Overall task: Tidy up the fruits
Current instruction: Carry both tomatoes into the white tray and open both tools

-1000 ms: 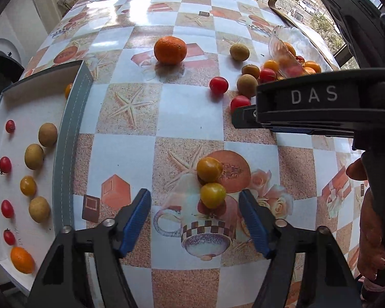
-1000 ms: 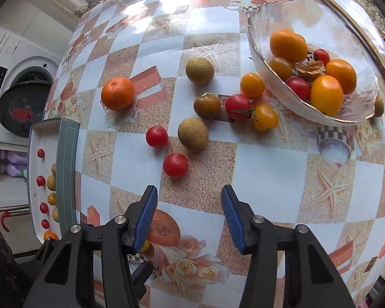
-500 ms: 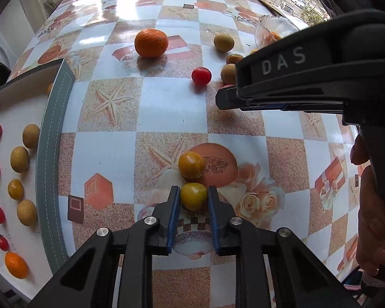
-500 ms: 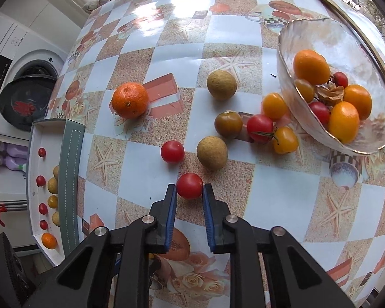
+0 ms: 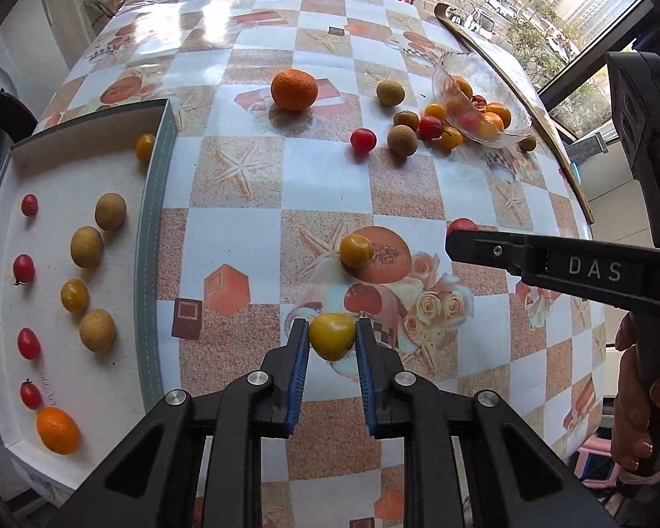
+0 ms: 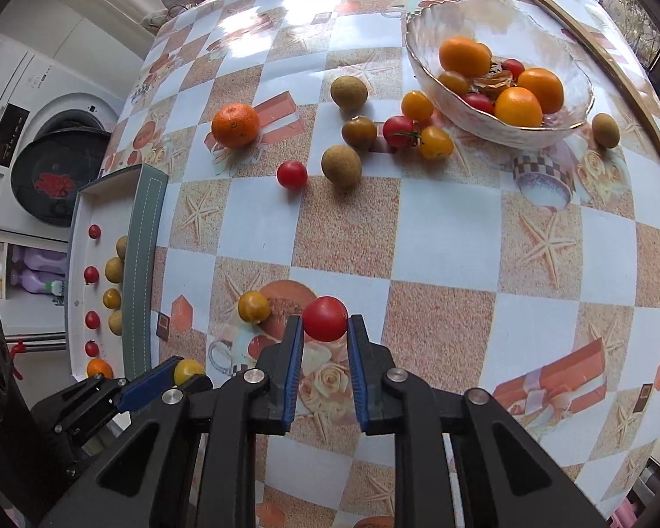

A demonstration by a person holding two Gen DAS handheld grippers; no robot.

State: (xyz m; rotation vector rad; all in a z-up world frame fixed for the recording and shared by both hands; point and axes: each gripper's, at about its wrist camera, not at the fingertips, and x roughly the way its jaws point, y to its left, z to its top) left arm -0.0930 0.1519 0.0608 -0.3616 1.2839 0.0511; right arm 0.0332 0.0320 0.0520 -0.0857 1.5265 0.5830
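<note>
My left gripper (image 5: 332, 336) is shut on a yellow cherry tomato (image 5: 332, 335), held a little above the patterned tablecloth. My right gripper (image 6: 325, 321) is shut on a red cherry tomato (image 6: 325, 318), also lifted off the cloth. In the left wrist view the right gripper's arm crosses from the right with the red tomato (image 5: 461, 224) at its tip. Another yellow tomato (image 5: 355, 251) lies on the cloth just beyond the left gripper. The white tray (image 5: 61, 167) on the left holds rows of red tomatoes, brown longans and yellow tomatoes, plus a kumquat (image 5: 58, 430).
A glass bowl (image 6: 427, 22) of oranges and tomatoes stands at the far right. Near it lie a mandarin (image 6: 235, 125), several longans, a red tomato (image 6: 292, 174) and more small tomatoes. A washing machine (image 6: 31, 132) stands left of the table. A person's hand (image 5: 638, 400) grips the right handle.
Both grippers went from open to shut, the left on the yellow tomato, the right on the red one. Both then rose off the cloth with their fruit.
</note>
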